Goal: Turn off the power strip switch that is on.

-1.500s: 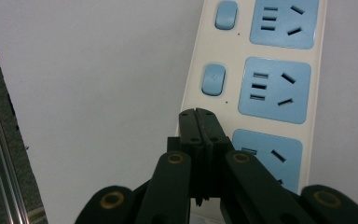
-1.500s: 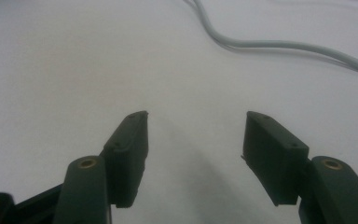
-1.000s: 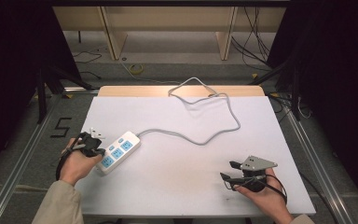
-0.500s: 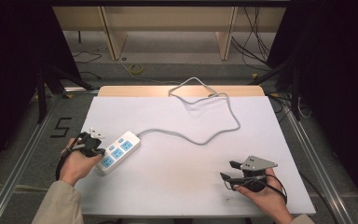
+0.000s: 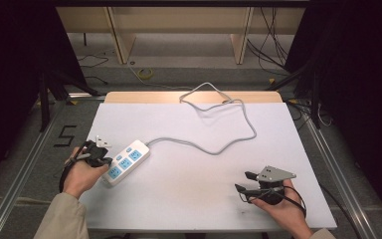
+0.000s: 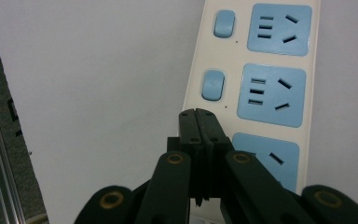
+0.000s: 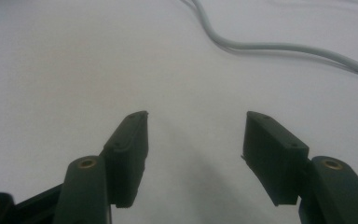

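- Where the white table meets its left edge, the power strip lies flat, its grey cord looping toward the far side.
- The left gripper is clenched with nothing between its jaws, over the strip's near end.
- The right gripper is released, spread above bare tabletop, well apart from the strip.

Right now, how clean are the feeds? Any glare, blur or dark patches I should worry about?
High view: the table is evenly lit, its surroundings almost black, and the picture is soft. Left gripper view: the power strip is fairly sharp, while the left gripper, jaws together, is dark with little detail. Right gripper view: the grey cable is slightly soft, and the open right gripper casts a faint shadow.
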Demonstrator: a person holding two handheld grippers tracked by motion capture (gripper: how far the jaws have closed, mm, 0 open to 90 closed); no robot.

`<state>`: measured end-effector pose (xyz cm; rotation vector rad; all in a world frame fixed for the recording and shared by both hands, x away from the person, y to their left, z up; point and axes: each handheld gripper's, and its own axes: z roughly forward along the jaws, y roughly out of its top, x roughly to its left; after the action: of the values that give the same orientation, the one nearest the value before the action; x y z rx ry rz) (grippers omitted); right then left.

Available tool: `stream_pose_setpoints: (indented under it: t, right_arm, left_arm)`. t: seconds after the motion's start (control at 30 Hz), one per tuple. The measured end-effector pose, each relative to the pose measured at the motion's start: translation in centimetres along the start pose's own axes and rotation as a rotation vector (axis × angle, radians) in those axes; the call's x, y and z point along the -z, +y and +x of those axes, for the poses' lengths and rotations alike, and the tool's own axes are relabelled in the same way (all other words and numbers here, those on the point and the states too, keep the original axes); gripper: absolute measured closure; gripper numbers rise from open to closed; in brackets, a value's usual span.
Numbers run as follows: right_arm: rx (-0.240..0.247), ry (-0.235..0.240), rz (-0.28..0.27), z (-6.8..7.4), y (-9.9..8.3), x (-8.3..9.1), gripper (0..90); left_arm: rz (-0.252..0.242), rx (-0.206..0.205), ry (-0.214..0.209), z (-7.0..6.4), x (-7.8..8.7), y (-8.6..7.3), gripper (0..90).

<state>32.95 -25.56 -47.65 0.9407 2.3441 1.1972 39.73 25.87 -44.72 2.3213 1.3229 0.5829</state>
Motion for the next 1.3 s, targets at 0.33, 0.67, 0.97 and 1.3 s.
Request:
stream_pose_setpoints:
  t: [0.33, 0.67, 0.97, 1.3]
  right_arm:
    - [0.003, 0.001, 0.000, 0.0, 0.0, 0.0, 41.2]
    - [-0.001, 0.001, -0.002, 0.0, 0.0, 0.0, 41.2]
    - [0.001, 0.001, -0.003, 0.0, 0.0, 0.0, 41.2]
    - [0.004, 0.003, -0.002, 0.0, 0.0, 0.1, 41.2]
  left_arm:
    - [-0.043, -0.004, -0.005, -0.4, 0.3, 0.2, 89.6]
    - [-0.081, -0.015, -0.023, -0.7, 0.7, 0.6, 89.5]
    - [-0.107, -0.035, -0.033, -1.4, 0.9, 0.9, 89.3]
    - [-0.134, -0.056, -0.050, -2.3, 1.2, 1.2, 87.4]
